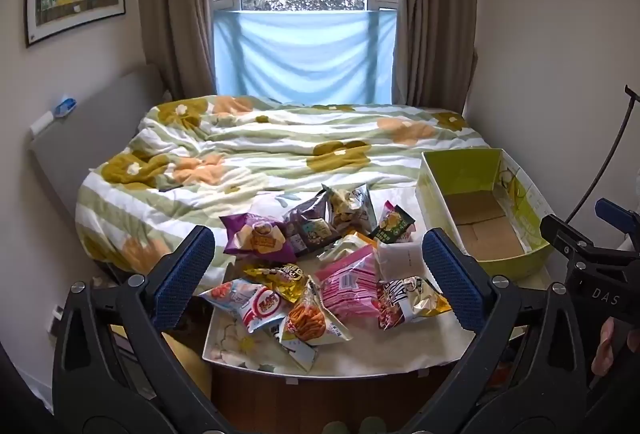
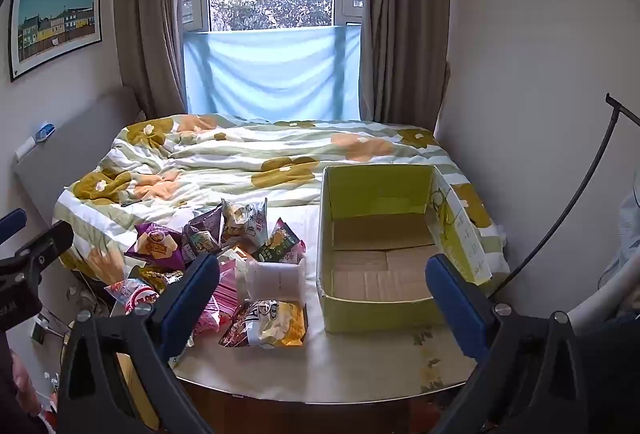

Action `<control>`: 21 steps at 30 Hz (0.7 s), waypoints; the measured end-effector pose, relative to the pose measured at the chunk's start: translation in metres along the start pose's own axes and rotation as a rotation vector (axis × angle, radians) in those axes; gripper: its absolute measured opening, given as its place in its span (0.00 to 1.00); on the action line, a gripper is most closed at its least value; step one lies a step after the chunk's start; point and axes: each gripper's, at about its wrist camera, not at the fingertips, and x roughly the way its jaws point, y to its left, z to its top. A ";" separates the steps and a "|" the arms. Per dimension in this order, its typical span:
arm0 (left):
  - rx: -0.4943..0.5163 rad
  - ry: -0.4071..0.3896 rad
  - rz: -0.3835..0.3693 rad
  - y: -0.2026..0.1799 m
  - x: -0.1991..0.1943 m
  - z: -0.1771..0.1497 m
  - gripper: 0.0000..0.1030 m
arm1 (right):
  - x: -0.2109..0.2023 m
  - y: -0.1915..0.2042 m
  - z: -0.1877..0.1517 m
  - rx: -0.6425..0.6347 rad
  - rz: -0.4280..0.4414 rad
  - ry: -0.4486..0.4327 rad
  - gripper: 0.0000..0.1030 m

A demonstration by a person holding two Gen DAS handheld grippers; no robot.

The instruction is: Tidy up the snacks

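Note:
A pile of several snack bags lies on a small cloth-covered table point(image 1: 400, 354) at the foot of a bed. It includes a purple bag point(image 1: 258, 240), a pink bag point(image 1: 352, 288), an orange bag point(image 1: 308, 322) and a gold-and-black bag point(image 2: 268, 324). An empty yellow-green cardboard box point(image 2: 380, 246) stands on the table to the pile's right; it also shows in the left wrist view point(image 1: 484, 209). My left gripper point(image 1: 318, 276) is open and empty, held above the pile. My right gripper point(image 2: 324, 296) is open and empty, near the box's front left corner.
A bed with a green-striped flowered quilt point(image 1: 280, 153) lies behind the table, below a window with brown curtains. A grey headboard point(image 1: 88, 137) stands at the left wall. A black cable point(image 2: 568, 201) arcs at the right. Wooden floor shows below the table edge.

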 end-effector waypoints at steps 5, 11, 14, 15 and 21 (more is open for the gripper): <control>0.006 -0.028 0.015 -0.005 -0.005 0.001 0.99 | 0.001 -0.001 -0.002 0.000 0.007 0.003 1.00; -0.004 -0.029 0.013 -0.004 -0.002 0.002 0.99 | 0.004 -0.006 0.000 0.004 -0.003 0.020 1.00; -0.009 -0.032 0.011 -0.002 -0.002 0.003 0.99 | 0.007 -0.006 0.000 0.001 -0.005 0.018 1.00; -0.008 -0.032 0.014 -0.002 -0.002 0.004 0.99 | 0.006 -0.005 -0.001 0.001 -0.007 0.017 1.00; -0.013 -0.024 0.020 -0.002 0.002 0.004 0.99 | 0.010 -0.002 0.001 -0.002 -0.005 0.023 1.00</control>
